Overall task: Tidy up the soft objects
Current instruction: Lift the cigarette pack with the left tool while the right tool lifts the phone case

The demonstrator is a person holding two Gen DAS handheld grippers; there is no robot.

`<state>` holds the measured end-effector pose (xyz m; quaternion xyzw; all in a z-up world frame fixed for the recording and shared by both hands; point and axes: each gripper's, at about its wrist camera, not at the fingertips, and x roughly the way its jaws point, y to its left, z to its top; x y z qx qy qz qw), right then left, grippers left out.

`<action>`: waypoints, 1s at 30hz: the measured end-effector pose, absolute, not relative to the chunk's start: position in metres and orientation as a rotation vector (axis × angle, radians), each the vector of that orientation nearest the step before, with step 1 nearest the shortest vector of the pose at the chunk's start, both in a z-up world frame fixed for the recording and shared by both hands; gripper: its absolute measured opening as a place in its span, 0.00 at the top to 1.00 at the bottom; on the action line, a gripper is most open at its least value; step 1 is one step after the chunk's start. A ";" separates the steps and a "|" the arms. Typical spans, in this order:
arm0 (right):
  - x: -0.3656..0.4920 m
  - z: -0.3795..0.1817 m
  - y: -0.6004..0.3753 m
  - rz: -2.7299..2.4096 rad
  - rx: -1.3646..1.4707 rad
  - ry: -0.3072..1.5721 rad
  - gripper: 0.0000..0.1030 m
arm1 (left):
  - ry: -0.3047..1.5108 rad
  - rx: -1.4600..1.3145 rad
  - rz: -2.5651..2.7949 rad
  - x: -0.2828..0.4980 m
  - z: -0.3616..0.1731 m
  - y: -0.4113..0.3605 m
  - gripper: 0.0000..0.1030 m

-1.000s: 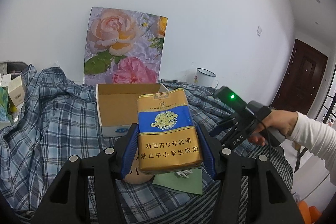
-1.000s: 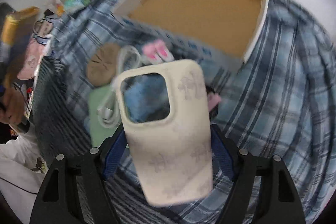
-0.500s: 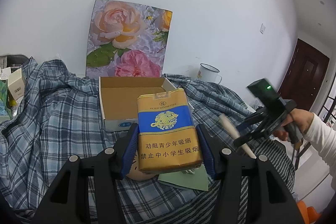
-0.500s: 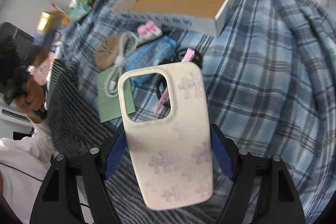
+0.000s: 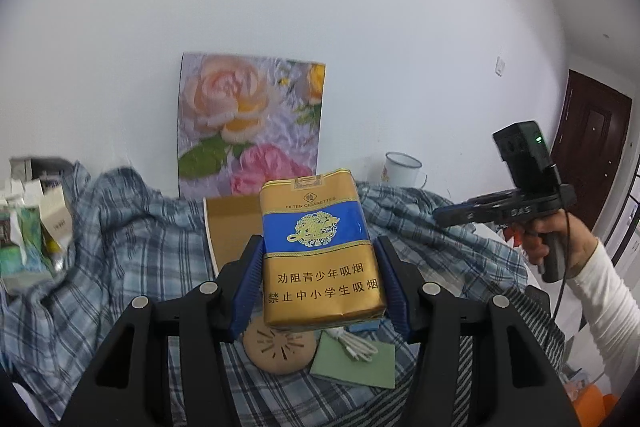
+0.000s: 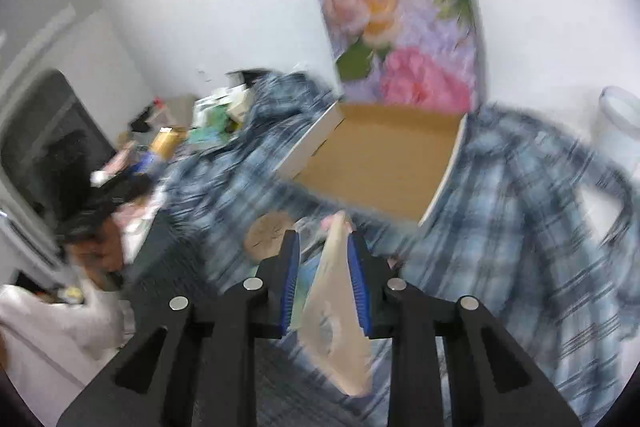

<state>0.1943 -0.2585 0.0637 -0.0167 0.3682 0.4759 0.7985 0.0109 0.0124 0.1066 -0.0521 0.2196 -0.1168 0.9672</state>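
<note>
My left gripper (image 5: 318, 245) is shut on a gold and blue soft cigarette pack (image 5: 320, 267), held upright above the plaid cloth in front of the open cardboard box (image 5: 230, 223). In the blurred right wrist view, my right gripper (image 6: 323, 239) has its jaws closing on a cream phone case (image 6: 338, 331). The case stands edgewise, squeezed narrow between the blue pads (image 6: 358, 267) and hanging down below them. The empty box (image 6: 384, 167) lies beyond it. The left wrist view shows the right gripper (image 5: 454, 217) at the right, held by a hand in a white sleeve.
A blue plaid shirt (image 5: 120, 259) covers the table. On it lie a round brown pad (image 5: 276, 351), a green card (image 5: 356, 363) and a white cable (image 5: 358, 347). A flower picture (image 5: 248, 123) and a white mug (image 5: 402, 169) stand at the wall. Cartons (image 5: 36, 227) are piled at the left.
The right gripper rose and tipped upward. Its jaws came much closer together, and the phone case turned from flat to edgewise between them. The left gripper lifted the pack a little.
</note>
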 end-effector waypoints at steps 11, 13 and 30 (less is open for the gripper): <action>0.172 0.016 -0.222 0.885 -0.295 0.778 0.00 | 0.451 -0.088 -0.232 0.008 0.104 0.004 0.45; 0.167 -0.001 -0.222 0.854 -0.227 0.791 0.01 | 0.466 -0.097 -0.239 0.012 0.096 0.004 0.45; 0.146 -0.063 -0.188 0.748 -0.197 0.865 0.30 | 0.549 -0.096 -0.236 0.042 0.066 0.016 0.45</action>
